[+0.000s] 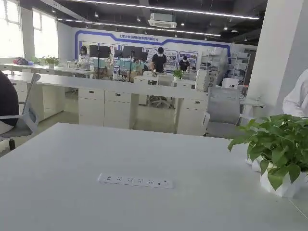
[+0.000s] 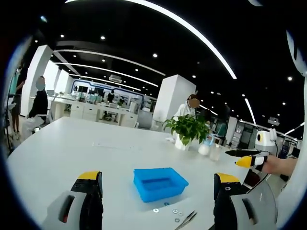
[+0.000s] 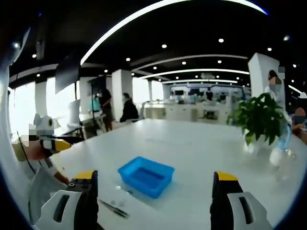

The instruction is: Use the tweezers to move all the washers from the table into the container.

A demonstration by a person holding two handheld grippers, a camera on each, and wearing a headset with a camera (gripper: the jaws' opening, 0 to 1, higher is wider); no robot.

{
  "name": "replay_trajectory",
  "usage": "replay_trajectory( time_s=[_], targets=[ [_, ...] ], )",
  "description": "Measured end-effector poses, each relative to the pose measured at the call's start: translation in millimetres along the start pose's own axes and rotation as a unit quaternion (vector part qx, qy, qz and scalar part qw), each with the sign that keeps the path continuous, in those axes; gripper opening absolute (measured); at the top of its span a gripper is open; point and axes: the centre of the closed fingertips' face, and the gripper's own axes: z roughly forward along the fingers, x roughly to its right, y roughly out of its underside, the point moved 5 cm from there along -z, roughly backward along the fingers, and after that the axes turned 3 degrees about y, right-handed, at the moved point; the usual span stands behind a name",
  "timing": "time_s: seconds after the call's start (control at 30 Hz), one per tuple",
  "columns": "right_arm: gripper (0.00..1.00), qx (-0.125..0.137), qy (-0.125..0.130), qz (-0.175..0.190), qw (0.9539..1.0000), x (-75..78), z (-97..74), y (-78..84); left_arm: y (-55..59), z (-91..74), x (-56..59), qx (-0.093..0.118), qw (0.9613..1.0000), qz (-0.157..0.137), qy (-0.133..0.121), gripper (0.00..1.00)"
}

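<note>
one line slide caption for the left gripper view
Open left gripper faces a blue container, washers and tweezers on a white table.

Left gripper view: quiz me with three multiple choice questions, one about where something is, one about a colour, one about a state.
1. Where do the washers lie relative to the container?
A. Inside it.
B. On the table, on the container's near side.
C. Balanced on its rim.

2. What colour is the container?
A. Blue.
B. Red.
C. White.

3. What state are the tweezers in?
A. Standing upright in the container.
B. Lifted clear of the table.
C. Lying flat on the table.

Answers:
1 B: small rings dot the white tabletop just before the container's near wall.
2 A: its walls and floor are bright blue.
3 C: they rest on the tabletop right beside the washers.
</note>
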Motion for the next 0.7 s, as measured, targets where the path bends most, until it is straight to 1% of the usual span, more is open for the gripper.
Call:
replay_trajectory(
  time_s=[0.07, 0.13, 0.17, 0.37, 0.4, 0.6, 0.7],
  targets=[
    [0.99, -0.006, -0.003, -0.009, 0.9999, -0.9, 0.5, 1.3, -0.1, -0.3, -0.6, 0.001, 1.0, -0.001, -0.001, 0.99],
    [0.99, -0.022, 0.001, -0.025, 0.9994, -1.4, 1.4, 4.4, -0.2, -0.1, -0.8, 0.002, 1.0, -0.003, 0.0, 0.99],
    [0.99, -0.023, 0.002, -0.028, 0.9993, -1.8, 1.7, 4.8, -0.2, 0.0, -0.8, 0.001, 1.0, -0.003, 0.0, 0.99],
    [0.99, -0.015, -0.001, -0.014, 0.9998, 1.9, 0.0, 4.9, -0.3, 1.9, -0.3, -0.002, 1.0, 0.0, 0.003, 0.99],
    [0.99, -0.019, -0.002, -0.015, 0.9997, 2.1, 0.6, 5.7, -0.8, 2.0, -0.6, 0.0, 1.0, 0.0, 0.002, 0.99],
    [0.98, -0.023, -0.001, -0.011, 0.9997, 0.7, 0.0, 5.0, -0.4, 1.3, -1.4, -0.001, 1.0, 0.0, 0.002, 0.99],
    [0.97, -0.031, -0.003, -0.012, 0.9995, -1.1, 0.0, 6.1, 0.6, 1.1, -2.3, -0.002, 1.0, -0.001, 0.002, 0.99]
  ],
)
